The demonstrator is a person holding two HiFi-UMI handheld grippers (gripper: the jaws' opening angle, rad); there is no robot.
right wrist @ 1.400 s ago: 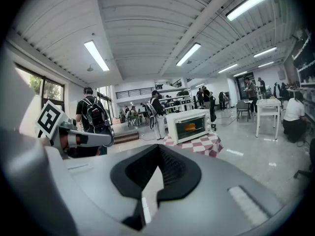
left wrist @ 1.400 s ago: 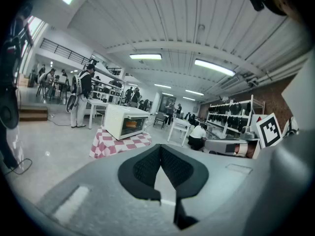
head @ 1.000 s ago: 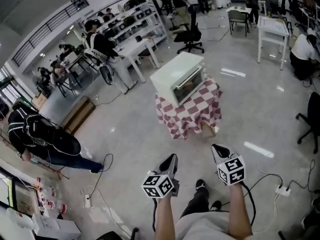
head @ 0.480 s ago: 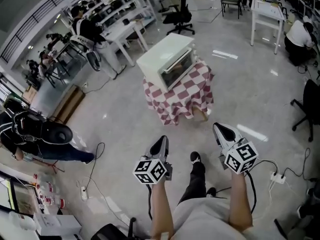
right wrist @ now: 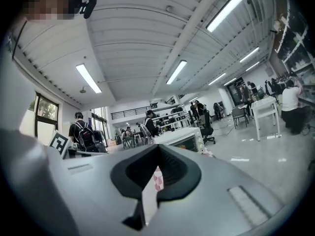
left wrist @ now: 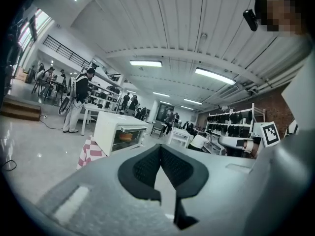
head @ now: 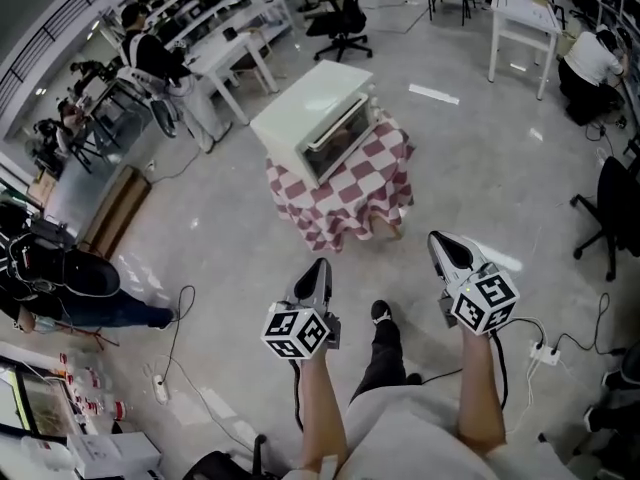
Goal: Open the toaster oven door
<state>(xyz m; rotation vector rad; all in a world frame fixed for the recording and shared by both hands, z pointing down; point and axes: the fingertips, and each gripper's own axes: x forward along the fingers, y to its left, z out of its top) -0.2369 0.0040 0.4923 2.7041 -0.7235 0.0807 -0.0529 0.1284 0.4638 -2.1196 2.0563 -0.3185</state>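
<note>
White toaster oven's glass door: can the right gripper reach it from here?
Probably not: the right gripper, jaws shut, is far short of the white toaster oven's glass door. Only bare grey floor lies between.

White toaster oven (head: 308, 110), red-and-white checked tablecloth (head: 345, 193), glossy grey floor (head: 220, 233).

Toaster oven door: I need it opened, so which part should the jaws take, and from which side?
Take the bar handle that seems to run along the top edge of the door, coming from the front, the glass side. The bar lies level across the door's width, so jaws set one above and one below should fit. The door probably hinges at the bottom.
</note>
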